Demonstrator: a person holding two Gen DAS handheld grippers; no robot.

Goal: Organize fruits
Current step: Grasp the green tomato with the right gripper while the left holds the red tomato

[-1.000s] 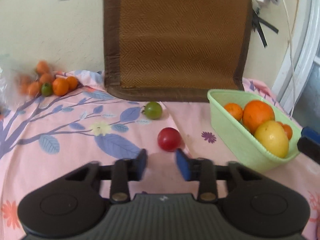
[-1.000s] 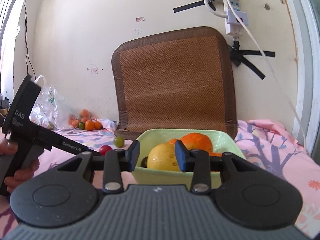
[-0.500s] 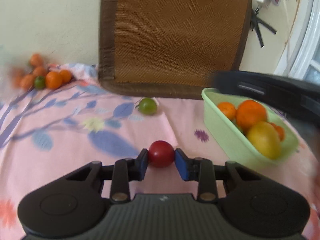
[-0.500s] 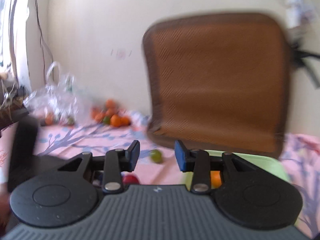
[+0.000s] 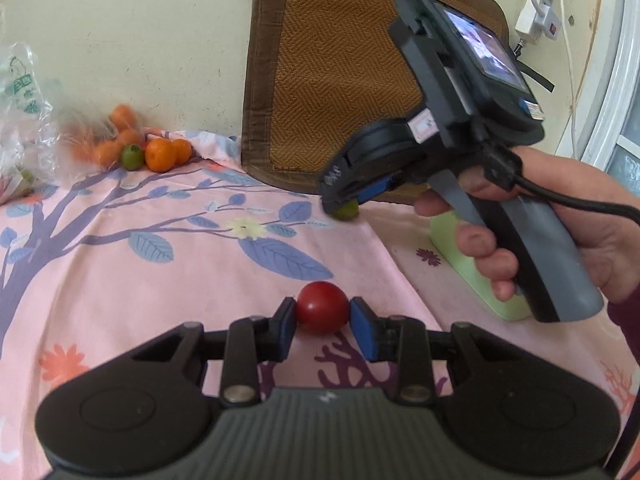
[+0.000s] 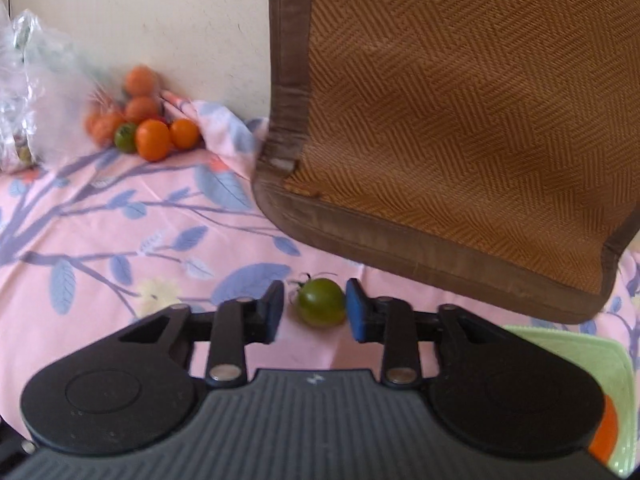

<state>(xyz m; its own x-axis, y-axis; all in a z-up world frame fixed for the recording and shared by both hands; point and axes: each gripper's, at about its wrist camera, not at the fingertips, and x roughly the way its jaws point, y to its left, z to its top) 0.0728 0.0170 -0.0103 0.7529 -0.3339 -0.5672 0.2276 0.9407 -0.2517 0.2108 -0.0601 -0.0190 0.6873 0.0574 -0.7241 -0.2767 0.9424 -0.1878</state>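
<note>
A red tomato [image 5: 322, 311] sits low over the pink floral cloth [image 5: 160, 280], and my left gripper [image 5: 322, 326] is shut on it, a blue pad on each side. In the right wrist view a green tomato [image 6: 322, 302] lies on the cloth between the pads of my right gripper [image 6: 315, 308]. Its jaws are closing, and a gap still shows at the left pad. The left wrist view shows the right gripper's tip [image 5: 344, 198] down over that green tomato [image 5: 347, 212], held by a hand [image 5: 600, 216]. The green basket [image 5: 460, 256] is mostly hidden behind that hand.
A pile of oranges with one green fruit [image 5: 160, 154] lies at the far left by the wall, beside a clear plastic bag [image 5: 24, 120]. A brown woven mat [image 5: 352, 80] leans on the wall behind. The basket's corner [image 6: 592, 360] shows at the right.
My left gripper closed on the red tomato and moved it nearer. My right gripper swung left from the basket to the green tomato, and its jaws narrowed around it.
</note>
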